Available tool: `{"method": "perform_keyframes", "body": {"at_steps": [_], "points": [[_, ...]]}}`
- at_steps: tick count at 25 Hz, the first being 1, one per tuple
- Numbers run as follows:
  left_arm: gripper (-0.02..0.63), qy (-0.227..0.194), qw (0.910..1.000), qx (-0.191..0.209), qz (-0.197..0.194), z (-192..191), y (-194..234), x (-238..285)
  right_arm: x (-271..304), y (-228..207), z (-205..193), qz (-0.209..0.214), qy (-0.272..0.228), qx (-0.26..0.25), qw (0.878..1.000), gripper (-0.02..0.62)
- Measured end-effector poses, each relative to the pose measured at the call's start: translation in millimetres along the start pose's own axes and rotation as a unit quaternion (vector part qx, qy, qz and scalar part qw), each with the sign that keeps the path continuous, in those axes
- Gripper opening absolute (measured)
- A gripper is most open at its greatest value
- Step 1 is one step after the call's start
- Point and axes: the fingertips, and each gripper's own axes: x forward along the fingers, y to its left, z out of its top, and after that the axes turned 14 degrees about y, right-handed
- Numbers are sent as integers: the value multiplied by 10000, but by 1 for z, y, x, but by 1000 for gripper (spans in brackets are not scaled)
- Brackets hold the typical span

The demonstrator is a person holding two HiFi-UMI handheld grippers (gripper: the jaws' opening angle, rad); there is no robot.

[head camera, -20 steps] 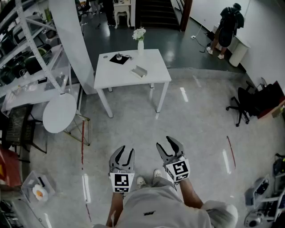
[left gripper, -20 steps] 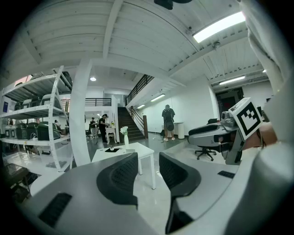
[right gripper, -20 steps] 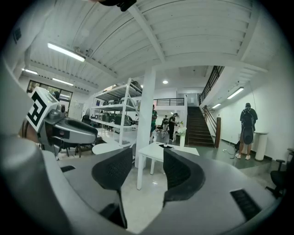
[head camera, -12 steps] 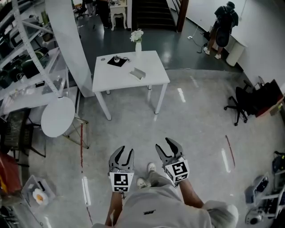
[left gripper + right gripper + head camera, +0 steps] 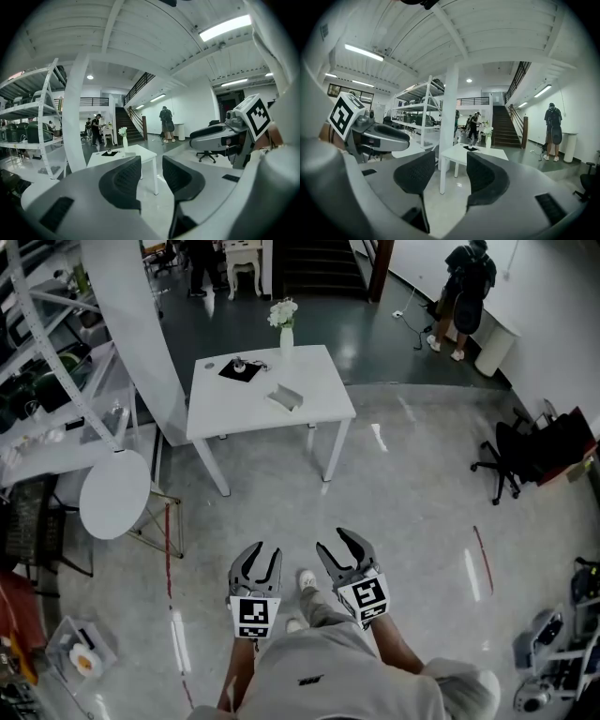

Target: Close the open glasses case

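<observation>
Left gripper point(image 5: 260, 556), right gripper point(image 5: 338, 546) agape; glasses case point(image 5: 285, 397) well apart.

Glasses case point(image 5: 285, 397) on table point(image 5: 323, 385); vase point(image 5: 286, 337) behind; round table point(image 5: 114, 495) left.

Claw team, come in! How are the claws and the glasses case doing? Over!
Left claw open, empty; right claw open, empty. Grey thing, likely the glasses case, on white table far ahead, untouched. Nothing in the way.
</observation>
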Motion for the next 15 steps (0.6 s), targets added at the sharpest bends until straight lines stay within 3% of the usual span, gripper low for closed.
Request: {"method": "perform_keyframes", "body": {"at_steps": [15], "points": [[153,36,9999,-21,97,51,38,97,81,-84,29,117,232,36,9997,212]]}}
